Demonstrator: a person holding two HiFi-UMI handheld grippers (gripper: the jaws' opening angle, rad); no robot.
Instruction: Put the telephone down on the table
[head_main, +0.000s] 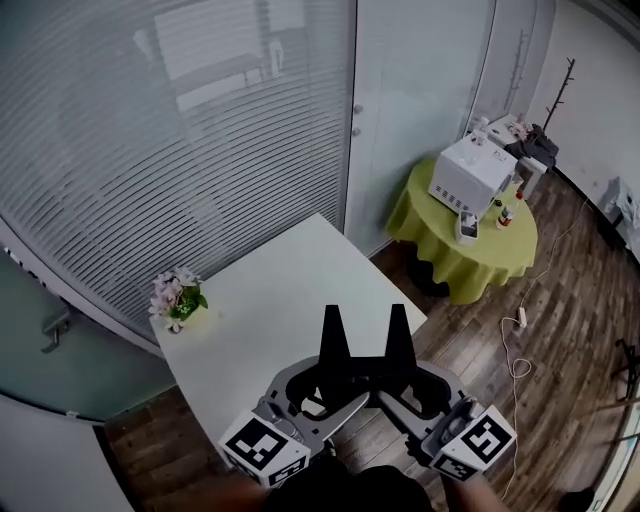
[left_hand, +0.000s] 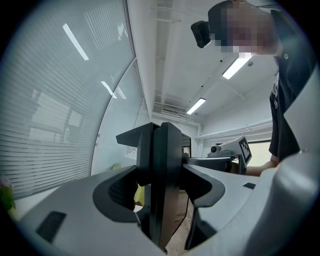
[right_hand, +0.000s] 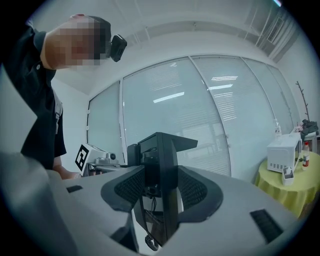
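left gripper (head_main: 331, 316) and right gripper (head_main: 397, 314) sit side by side, both clenched empty, no telephone visible anywhere, the white table (head_main: 290, 300) just ahead at 11 to 12 o'clock.

left gripper (head_main: 333, 314): grey moulded shell, black tapered jaws, beyond left marker cube (head_main: 262, 447)
left marker cube: white, black square markers
right gripper (head_main: 397, 314): same build, right of left marker cube
right marker cube (head_main: 475, 441): white, black squares
shirt (right_hand: 35, 100): black, short sleeves
head camera (right_hand: 118, 46): small, black
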